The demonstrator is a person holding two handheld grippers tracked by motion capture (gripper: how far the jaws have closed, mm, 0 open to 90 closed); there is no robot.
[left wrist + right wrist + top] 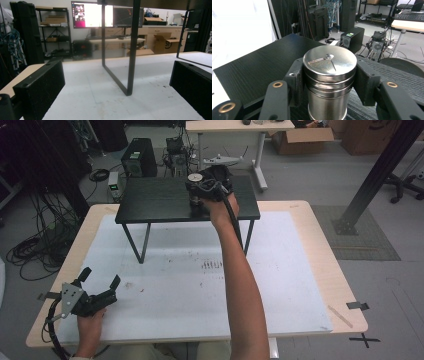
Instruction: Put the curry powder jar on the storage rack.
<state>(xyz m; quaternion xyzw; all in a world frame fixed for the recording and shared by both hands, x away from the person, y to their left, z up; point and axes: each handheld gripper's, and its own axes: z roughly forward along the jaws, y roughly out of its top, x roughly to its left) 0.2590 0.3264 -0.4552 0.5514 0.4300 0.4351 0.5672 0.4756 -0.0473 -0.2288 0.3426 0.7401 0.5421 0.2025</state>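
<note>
Right gripper point(329, 82) is clamped around the steel shaker tin point(329, 80), upright between its jaws on the black raised shelf point(257, 67). Left gripper point(100, 281) hovers low over the white worktop point(190, 295), jaws spread, gripping nothing, the shelf's leg point(131, 47) just ahead.

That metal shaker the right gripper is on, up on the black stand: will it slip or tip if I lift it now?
The metal shaker looks polished and smooth, so it may slip unless the right gripper squeezes firmly. It stands upright and taller than wide, so a push near the lid could tip it. Its round wall would probably let it roll across the black stand.
</note>
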